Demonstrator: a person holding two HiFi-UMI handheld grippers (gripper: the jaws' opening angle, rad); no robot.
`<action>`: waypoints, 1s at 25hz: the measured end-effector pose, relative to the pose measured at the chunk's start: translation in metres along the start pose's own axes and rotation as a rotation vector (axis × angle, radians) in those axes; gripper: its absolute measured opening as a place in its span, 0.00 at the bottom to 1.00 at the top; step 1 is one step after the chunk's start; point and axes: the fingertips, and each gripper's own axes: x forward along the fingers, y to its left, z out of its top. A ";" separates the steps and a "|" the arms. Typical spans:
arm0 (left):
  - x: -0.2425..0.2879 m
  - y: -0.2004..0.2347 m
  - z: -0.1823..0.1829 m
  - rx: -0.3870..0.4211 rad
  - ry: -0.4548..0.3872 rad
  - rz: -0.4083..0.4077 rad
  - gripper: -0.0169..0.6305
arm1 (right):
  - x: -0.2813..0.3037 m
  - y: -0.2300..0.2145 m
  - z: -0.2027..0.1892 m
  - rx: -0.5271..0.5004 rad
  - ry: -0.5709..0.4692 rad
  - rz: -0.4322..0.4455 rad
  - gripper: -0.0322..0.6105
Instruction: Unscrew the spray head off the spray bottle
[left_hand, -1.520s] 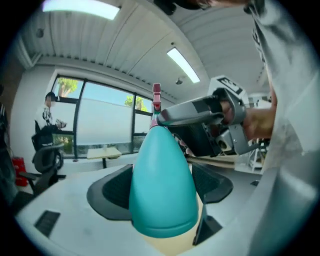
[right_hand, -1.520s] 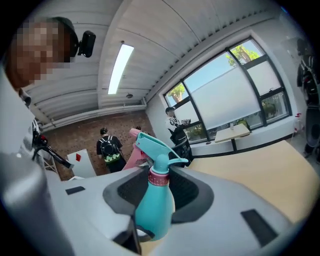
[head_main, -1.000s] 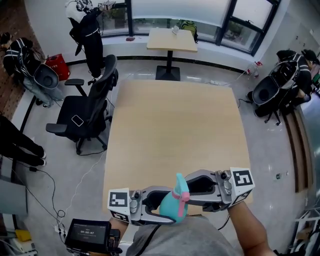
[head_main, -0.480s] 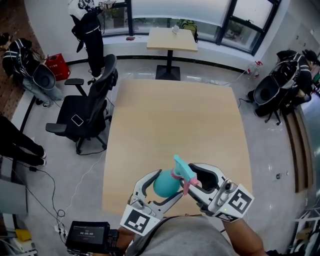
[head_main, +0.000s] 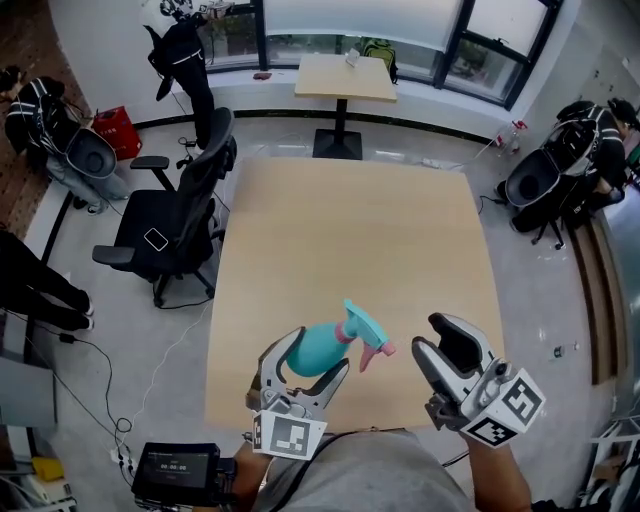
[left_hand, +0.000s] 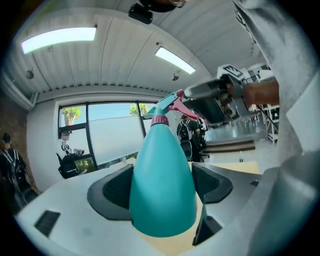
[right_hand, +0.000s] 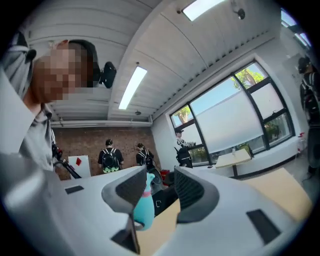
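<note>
Two changes against a second ago.

First, the right gripper is off the head. It was closed in around the head. Now it sits well apart to the right, near the surface's near-right corner. Its jaws are released and have just been opening, with nothing between them. The right gripper view shows only the bottle off past one jaw.

Second, the left gripper has rolled, so the bottle is no longer upright. It now lies tilted, close to level, with the head pointing right toward the right gripper. The left jaws are clenched on the bottle's wide body, a pad pressing on each side. The bottle is held above the near edge of the surface and looks to be off it, not resting.

The head is still on the neck, with the pink trigger in place and no gap visible at the collar. So the head is not off yet. This reads as a let-go between twists and a re-aim of the bottle. How loose the thread is can't be told. The likely next step is for the right jaws to come back onto the head for another turn while the left holds the body firm. One risk is the smooth cone-shaped body slipping in the left jaws under torque.
</note>
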 end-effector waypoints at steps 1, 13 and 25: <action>-0.001 -0.001 -0.003 0.040 0.010 0.005 0.59 | 0.001 0.007 0.012 -0.028 -0.001 0.028 0.29; -0.006 -0.051 -0.004 0.154 0.017 -0.194 0.59 | 0.027 0.039 -0.034 -0.265 0.440 0.225 0.07; -0.029 -0.080 0.003 -0.004 -0.028 -0.438 0.59 | 0.010 0.065 -0.056 -0.280 0.583 0.454 0.37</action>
